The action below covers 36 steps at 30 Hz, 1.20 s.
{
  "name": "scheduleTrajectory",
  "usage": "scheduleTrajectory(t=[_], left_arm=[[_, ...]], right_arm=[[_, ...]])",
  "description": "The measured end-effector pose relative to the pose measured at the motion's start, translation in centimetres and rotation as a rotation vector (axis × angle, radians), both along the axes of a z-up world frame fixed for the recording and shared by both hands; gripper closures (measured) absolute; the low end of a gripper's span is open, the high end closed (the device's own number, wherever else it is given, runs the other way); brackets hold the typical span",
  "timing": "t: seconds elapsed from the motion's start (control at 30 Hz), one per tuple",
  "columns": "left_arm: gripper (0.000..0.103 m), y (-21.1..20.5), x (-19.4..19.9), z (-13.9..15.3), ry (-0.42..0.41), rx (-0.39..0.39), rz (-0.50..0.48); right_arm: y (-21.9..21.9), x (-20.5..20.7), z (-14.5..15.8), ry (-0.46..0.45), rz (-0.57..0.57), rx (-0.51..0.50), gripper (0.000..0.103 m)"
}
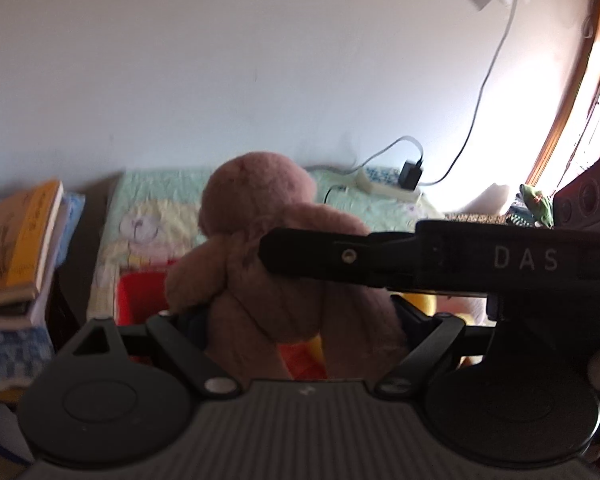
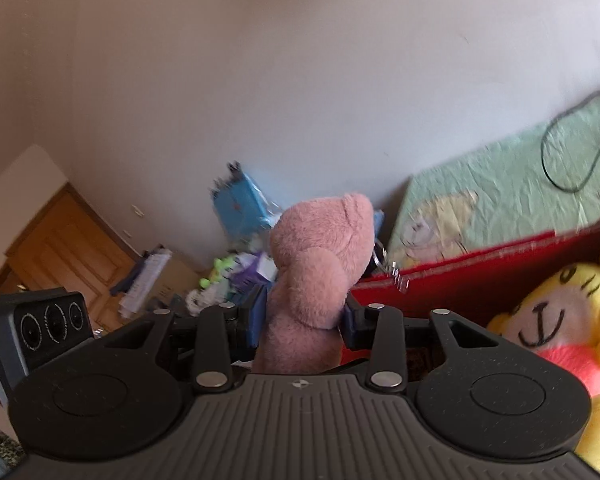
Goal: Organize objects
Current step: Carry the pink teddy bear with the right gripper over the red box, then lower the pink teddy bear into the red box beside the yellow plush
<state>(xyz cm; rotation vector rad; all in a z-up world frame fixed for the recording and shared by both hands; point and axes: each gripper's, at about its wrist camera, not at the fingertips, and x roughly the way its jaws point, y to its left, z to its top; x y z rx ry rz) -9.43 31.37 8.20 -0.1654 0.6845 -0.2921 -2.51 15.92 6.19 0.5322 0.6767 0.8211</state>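
Both my claws are on the pink plush toy [image 2: 320,276] right now. My right gripper [image 2: 304,316] has its blue pads squeezed into the toy's middle, jaws nearly together, toy standing upright out of them, head up. In the left wrist view my left gripper [image 1: 300,320] seems closed on the lower body too, though its fingertips are buried behind the fur, so that's my read. The red box [image 2: 480,264] sits just right of my right claw and lower, the yellow plush [image 2: 560,320] already lying in it. So the toy's long axis is vertical, the box lies rightward, and my right hand is nearer.
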Motion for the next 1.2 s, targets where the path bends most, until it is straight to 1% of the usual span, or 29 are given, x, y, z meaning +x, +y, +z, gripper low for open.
scheduleTrajectory(t=[0.2, 0.43, 0.5, 0.6, 0.67, 0.73, 0.93, 1.13, 1.2], left_arm=[[0.017, 1.5, 2.0, -3.7, 0.105, -0.07, -0.011], [0.018, 1.7, 3.4, -6.4, 0.177, -0.081, -0.028], [0.019, 1.6, 3.6, -6.8, 0.186, -0.073, -0.035], [0.02, 0.8, 3.6, -7.0, 0.174, -0.002, -0.04], [0.02, 0.4, 3.7, -7.2, 0.176, 0.016, -0.053], [0.018, 0.3, 3.9, -7.4, 0.179, 0.026, -0.049], [0.013, 0.3, 4.5, -8.0, 0.208, 0.026, -0.038], [0.009, -0.6, 4.6, -8.4, 0.221, 0.063, -0.034], [0.006, -0.8, 4.7, -8.5, 0.231, 0.076, -0.032]], right_arm=[[1.5, 0.3, -2.2, 0.073, -0.035, -0.08, 0.063], [2.4, 1.3, -3.8, 0.125, -0.062, -0.203, 0.063], [3.2, 1.6, -4.7, 0.132, -0.068, -0.256, 0.063], [3.7, 2.5, -6.0, 0.18, -0.077, -0.315, 0.064], [3.5, 3.1, -7.0, 0.222, -0.074, -0.302, 0.064], [3.3, 3.2, -7.2, 0.221, -0.079, -0.295, 0.064], [2.7, 3.1, -7.5, 0.215, -0.082, -0.28, 0.065], [1.8, 3.2, -7.7, 0.219, -0.072, -0.252, 0.066], [1.5, 3.1, -7.7, 0.219, -0.072, -0.244, 0.067]])
